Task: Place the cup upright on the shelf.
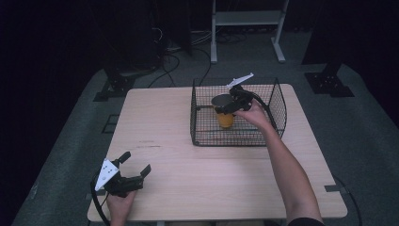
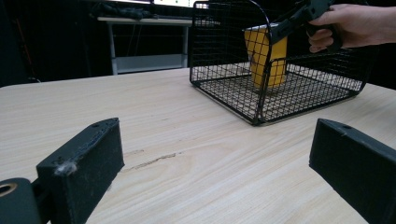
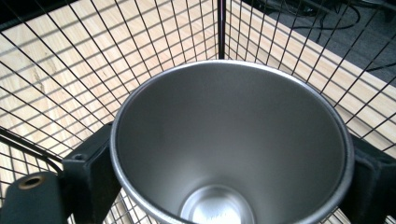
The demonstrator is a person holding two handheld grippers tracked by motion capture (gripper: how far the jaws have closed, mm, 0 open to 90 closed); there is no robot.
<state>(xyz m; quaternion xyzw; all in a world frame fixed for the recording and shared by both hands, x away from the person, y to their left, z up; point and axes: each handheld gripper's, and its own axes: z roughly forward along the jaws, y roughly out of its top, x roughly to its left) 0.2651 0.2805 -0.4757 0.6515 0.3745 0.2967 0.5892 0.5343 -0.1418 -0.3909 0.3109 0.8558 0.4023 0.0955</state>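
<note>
Steel-lined cup (image 1: 225, 112) gripped inside basket (image 1: 277, 101), probably clear of walls.

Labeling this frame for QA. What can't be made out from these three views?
- Whether the cup rests on the basket floor or is lifted: in the high view the right claw and hand cover it; in the left gripper view mesh blurs its base.
- The cup's outside in the right gripper view: hidden, the camera looks down into its steel interior.
- The left claw tips in the left gripper view: cut off by the bottom edge.
</note>
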